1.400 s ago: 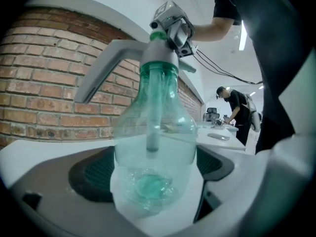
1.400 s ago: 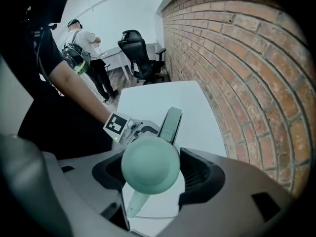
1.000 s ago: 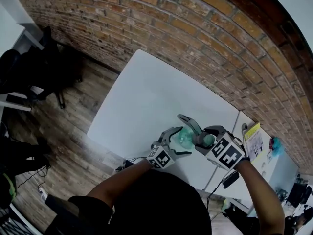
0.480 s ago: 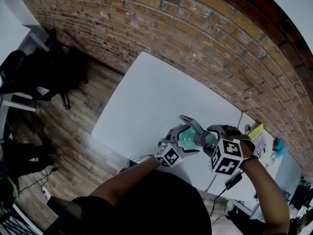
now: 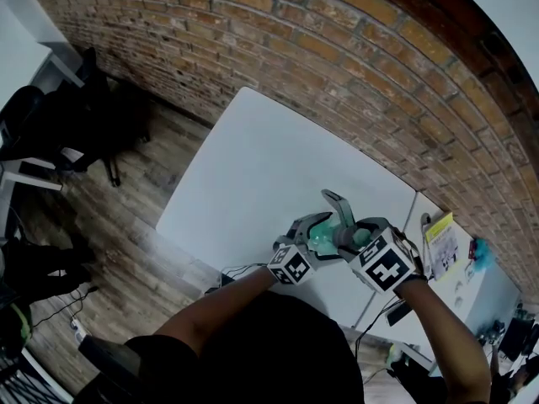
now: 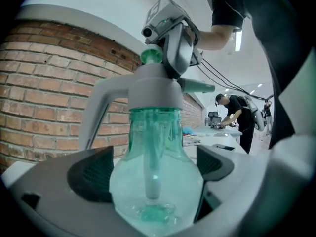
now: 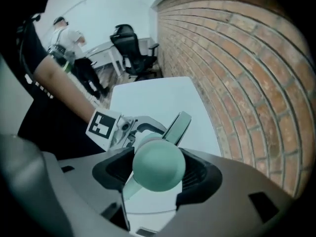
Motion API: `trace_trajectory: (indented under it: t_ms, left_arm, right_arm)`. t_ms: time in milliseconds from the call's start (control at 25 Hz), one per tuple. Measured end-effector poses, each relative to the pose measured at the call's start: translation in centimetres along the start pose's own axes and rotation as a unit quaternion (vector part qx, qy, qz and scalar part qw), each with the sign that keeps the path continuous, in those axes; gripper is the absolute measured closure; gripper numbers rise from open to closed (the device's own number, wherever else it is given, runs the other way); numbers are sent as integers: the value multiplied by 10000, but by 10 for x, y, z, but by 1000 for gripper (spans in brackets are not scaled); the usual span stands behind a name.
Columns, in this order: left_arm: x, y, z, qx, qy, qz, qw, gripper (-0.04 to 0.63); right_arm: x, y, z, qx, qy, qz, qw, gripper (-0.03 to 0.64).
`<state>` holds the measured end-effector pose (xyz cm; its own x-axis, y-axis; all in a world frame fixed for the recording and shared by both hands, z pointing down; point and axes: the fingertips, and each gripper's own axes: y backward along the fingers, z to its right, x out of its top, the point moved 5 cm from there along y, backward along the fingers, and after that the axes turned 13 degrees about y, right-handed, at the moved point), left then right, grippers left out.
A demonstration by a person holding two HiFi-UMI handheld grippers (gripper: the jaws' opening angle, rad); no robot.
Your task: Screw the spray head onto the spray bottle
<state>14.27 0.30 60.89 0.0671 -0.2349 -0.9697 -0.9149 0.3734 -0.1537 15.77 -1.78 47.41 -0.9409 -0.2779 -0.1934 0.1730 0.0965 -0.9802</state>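
Held above the white table's [image 5: 253,167] near edge is a clear teal spray bottle [image 5: 319,240], with my left gripper [image 5: 308,236] shut on its round body. In the left gripper view the bottle [image 6: 157,132] fills the space between the jaws, and the grey spray head [image 6: 148,88] sits on its neck. My right gripper [image 5: 354,235] is shut on the spray head [image 5: 342,222] from the right, and the head's lever points up and away. The right gripper view shows the teal pump knob [image 7: 158,164] between the pads [image 7: 197,173], the lever [image 7: 177,125] beyond it, and the left gripper's marker cube [image 7: 103,125].
A brick wall [image 5: 354,66] runs along the table's far side. A second table at the right carries a yellow item [image 5: 439,226] and a teal one [image 5: 479,252]. A black office chair [image 5: 80,116] stands on the wood floor at left. A person [image 6: 242,117] works at a far desk.
My right gripper has twisted on the spray head: its marker cube dipped and came back up, and the lever has swung a little to the right. The left gripper holds the bottle about still.
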Motion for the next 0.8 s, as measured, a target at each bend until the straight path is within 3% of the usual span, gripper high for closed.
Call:
trace_trajectory:
  t_ms: [120, 440, 640, 800]
  left_arm:
    - [0, 0, 0, 22, 64, 30, 10000, 77]
    - [-1, 0, 0, 56, 104, 23, 9999, 77]
    - [-2, 0, -1, 44, 94, 22, 9999, 77]
    - [-3, 0, 0, 45, 99, 16, 9999, 77]
  right_arm:
    - [-1, 1, 1, -81, -689, 131, 9975, 345]
    - [-4, 11, -1, 74, -129, 101, 9998, 345]
    - [-10, 30, -1, 275, 1028, -223, 9941, 347]
    - [1, 40, -3, 321, 2533, -38, 9668, 345]
